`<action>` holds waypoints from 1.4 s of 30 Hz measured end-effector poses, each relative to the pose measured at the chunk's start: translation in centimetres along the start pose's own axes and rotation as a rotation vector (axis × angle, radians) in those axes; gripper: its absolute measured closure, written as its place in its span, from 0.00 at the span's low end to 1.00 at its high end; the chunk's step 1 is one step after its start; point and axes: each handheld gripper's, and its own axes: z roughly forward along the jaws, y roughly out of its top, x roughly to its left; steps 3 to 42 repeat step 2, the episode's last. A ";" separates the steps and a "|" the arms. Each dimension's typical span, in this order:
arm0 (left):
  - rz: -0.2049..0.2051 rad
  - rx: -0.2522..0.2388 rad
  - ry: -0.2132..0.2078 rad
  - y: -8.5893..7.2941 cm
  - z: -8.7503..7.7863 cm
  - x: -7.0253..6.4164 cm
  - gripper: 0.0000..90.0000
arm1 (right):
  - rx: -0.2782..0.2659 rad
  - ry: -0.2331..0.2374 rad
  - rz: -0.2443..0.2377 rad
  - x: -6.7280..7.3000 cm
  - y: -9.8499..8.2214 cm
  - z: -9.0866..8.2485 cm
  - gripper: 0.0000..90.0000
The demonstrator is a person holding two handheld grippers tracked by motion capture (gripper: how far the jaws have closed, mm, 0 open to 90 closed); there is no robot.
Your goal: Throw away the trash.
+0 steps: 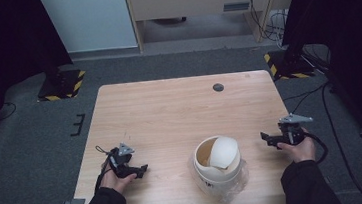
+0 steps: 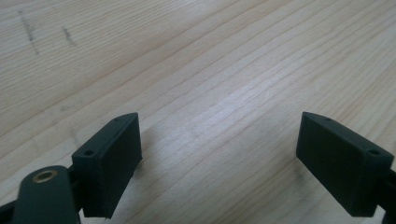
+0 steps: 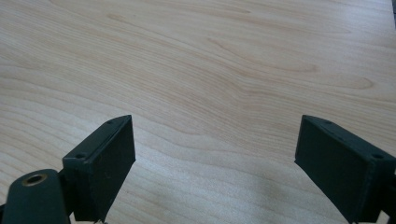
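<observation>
A white round plastic swing-lid bin (image 1: 218, 163) stands near-centre on the pale wooden table (image 1: 179, 107), between the empty, wide-jawed left gripper (image 1: 140, 170) and right gripper (image 1: 265, 137).

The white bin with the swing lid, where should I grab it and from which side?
Probably the bin body below its domed lid, jaws spanning its round sides. The flap is tilted and likely swings, so it makes a poor hold. The right gripper, open and level with it, could come in from the right; clear plastic crumples at the base.
</observation>
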 end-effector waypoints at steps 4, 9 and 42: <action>-0.004 0.000 0.005 0.0 0.0 0.2 0.15 | 0.007 -0.003 0.002 -0.1 -0.1 0.1 0.13; -0.004 0.000 0.005 0.0 0.0 0.2 0.15 | 0.007 -0.003 0.002 -0.1 -0.1 0.1 0.13; -0.004 0.000 0.005 0.0 0.0 0.2 0.15 | 0.007 -0.003 0.002 -0.1 -0.1 0.1 0.13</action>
